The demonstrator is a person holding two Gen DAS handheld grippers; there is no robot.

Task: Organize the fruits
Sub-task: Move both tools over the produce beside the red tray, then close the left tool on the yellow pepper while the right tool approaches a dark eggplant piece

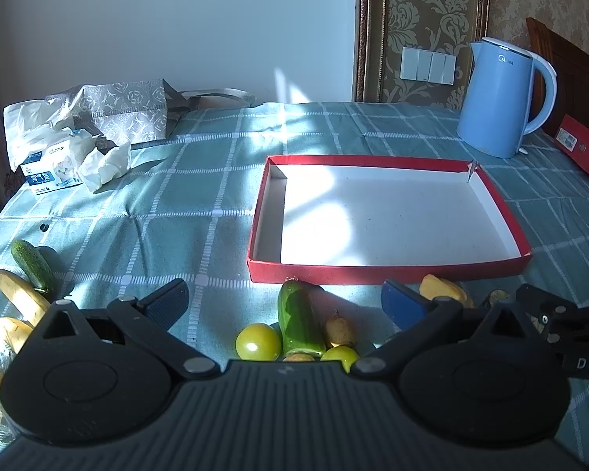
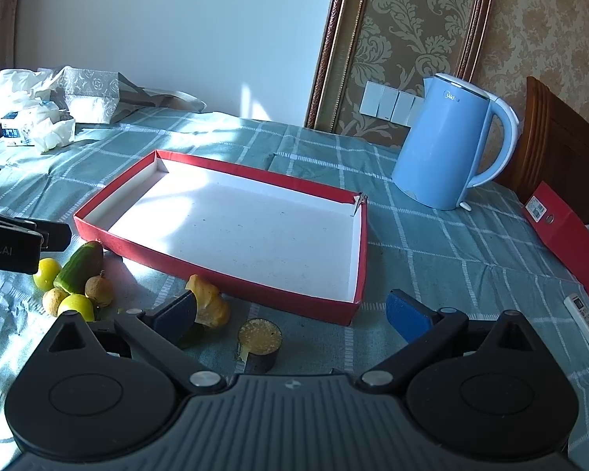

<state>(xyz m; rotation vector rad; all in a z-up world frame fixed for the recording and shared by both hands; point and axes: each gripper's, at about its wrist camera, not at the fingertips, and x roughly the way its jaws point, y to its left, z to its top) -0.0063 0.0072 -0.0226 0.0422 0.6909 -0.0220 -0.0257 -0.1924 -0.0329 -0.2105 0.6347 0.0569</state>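
Left gripper (image 1: 284,300) hangs wide open, holding nothing, with the cut cucumber (image 1: 298,320) and yellow-green fruits (image 1: 258,341) low in the frame between its fingers. Right gripper (image 2: 292,310) gapes too, a yellow fruit piece (image 2: 210,302) touching its left pad; the red tray (image 2: 333,308) sits mid-frame, bare

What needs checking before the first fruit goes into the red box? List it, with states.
1. Red box has nothing in it: ok.
2. Left gripper open, holding nothing: ok.
3. Right gripper open, holding nothing: ok.
4. Cut cucumber lies between the left gripper's fingers: ok.
5. Green tomatoes crowd the cucumber, touching it: not ok.
6. Kettle stands apart from the box: ok.
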